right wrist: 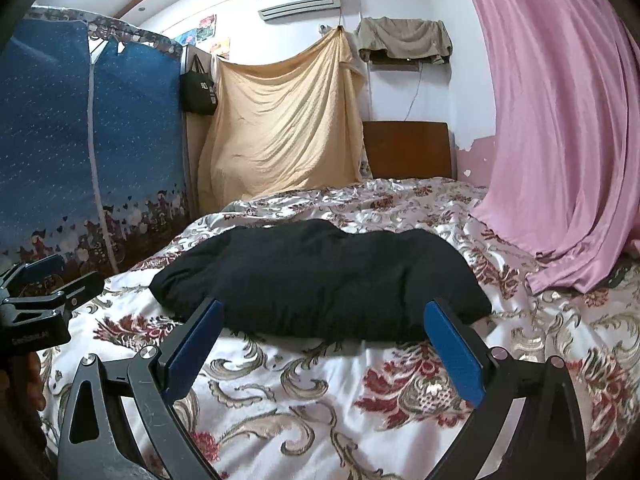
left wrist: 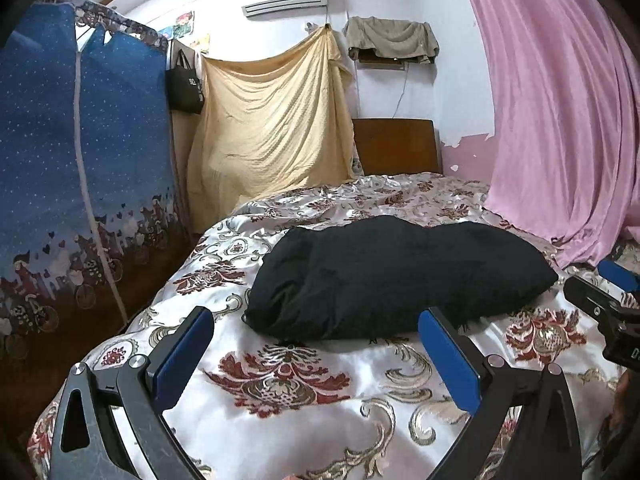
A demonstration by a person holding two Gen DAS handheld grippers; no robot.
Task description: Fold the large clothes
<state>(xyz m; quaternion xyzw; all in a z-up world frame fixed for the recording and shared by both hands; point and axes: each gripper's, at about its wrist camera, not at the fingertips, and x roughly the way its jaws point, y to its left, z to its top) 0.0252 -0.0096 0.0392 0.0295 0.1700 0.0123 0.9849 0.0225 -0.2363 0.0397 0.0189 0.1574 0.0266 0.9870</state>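
Note:
A black garment (left wrist: 396,276) lies bunched into a thick folded bundle on the floral satin bedspread (left wrist: 296,384). It also shows in the right wrist view (right wrist: 320,280). My left gripper (left wrist: 316,336) is open and empty, hovering just in front of the bundle's near left edge. My right gripper (right wrist: 324,328) is open and empty, just in front of the bundle's near edge. The right gripper also shows at the right edge of the left wrist view (left wrist: 612,300), and the left gripper at the left edge of the right wrist view (right wrist: 36,296).
A pink curtain (left wrist: 560,120) hangs on the right and drapes onto the bed. A blue fabric wardrobe (left wrist: 80,160) stands on the left. A yellow sheet (left wrist: 272,120) hangs on the far wall beside the wooden headboard (left wrist: 396,146).

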